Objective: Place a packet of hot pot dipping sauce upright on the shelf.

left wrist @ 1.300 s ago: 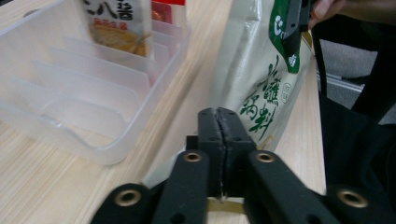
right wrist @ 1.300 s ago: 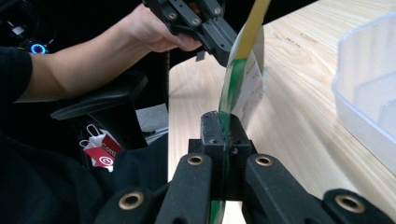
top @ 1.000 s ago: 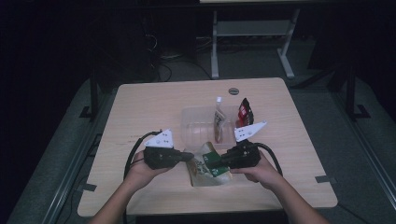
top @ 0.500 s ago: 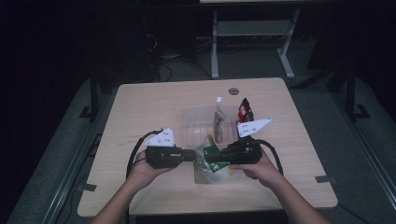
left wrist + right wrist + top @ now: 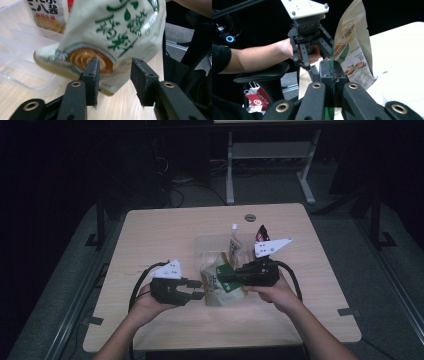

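A white and green pouch (image 5: 216, 290) with a picture of brown paste (image 5: 112, 32) hangs tilted over the table's front middle. My right gripper (image 5: 221, 276) is shut on its green top edge (image 5: 331, 72). My left gripper (image 5: 201, 289) is open just left of the pouch. Its black fingers (image 5: 93, 75) point at the pouch's lower end and hold nothing. From the right gripper view, the left gripper (image 5: 313, 53) faces me behind the pouch (image 5: 353, 47).
A clear plastic container (image 5: 200, 242) sits on the wooden table (image 5: 160, 235) just behind the pouch. A sauce pouch with a spout (image 5: 233, 242) is in it, with a red and black packet (image 5: 260, 234) beside that. A red bag (image 5: 258, 98) lies by a chair.
My left gripper has let go of the pouch and drawn back to the left, now open. The right gripper has lifted the pouch more upright, towards the container.
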